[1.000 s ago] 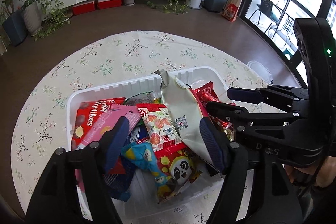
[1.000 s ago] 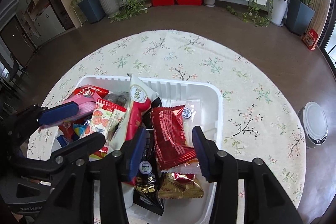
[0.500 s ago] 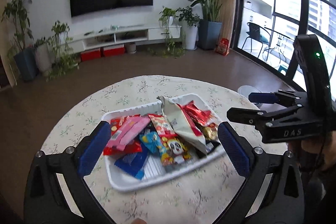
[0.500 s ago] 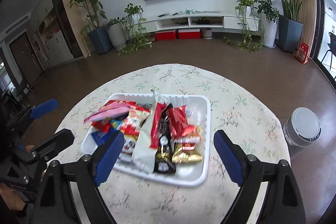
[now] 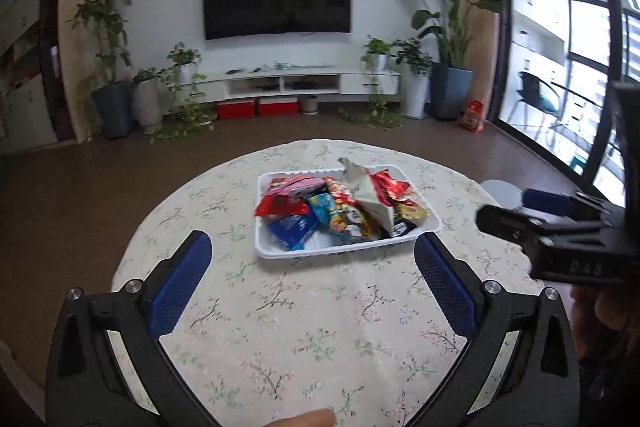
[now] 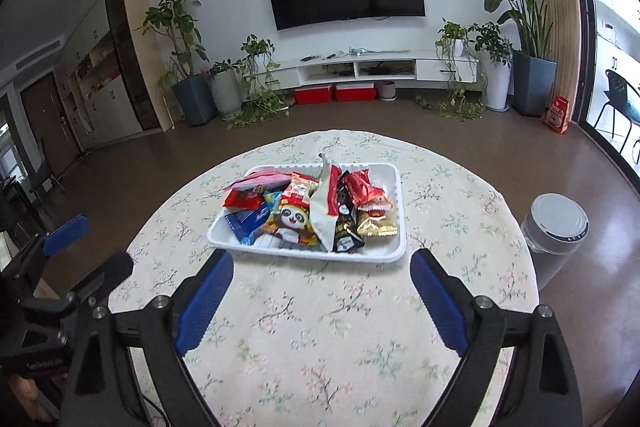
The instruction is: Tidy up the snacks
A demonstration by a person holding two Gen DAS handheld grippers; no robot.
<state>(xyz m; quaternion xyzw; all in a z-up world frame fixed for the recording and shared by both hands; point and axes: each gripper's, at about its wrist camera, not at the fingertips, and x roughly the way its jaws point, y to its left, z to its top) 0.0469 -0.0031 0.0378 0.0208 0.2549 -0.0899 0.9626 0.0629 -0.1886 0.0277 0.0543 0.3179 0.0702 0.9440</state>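
The white tray [image 6: 394, 251] heaped with snack packets [image 6: 308, 205] sits on the floral-clothed round table [image 6: 320, 339], while the left gripper [image 5: 312, 263] and right gripper [image 6: 322, 269] hover short of the tray, both spread wide and empty.

left tool [image 5: 312, 259]: black frame | blue ribbed pads [image 5: 180, 285] | silver screws
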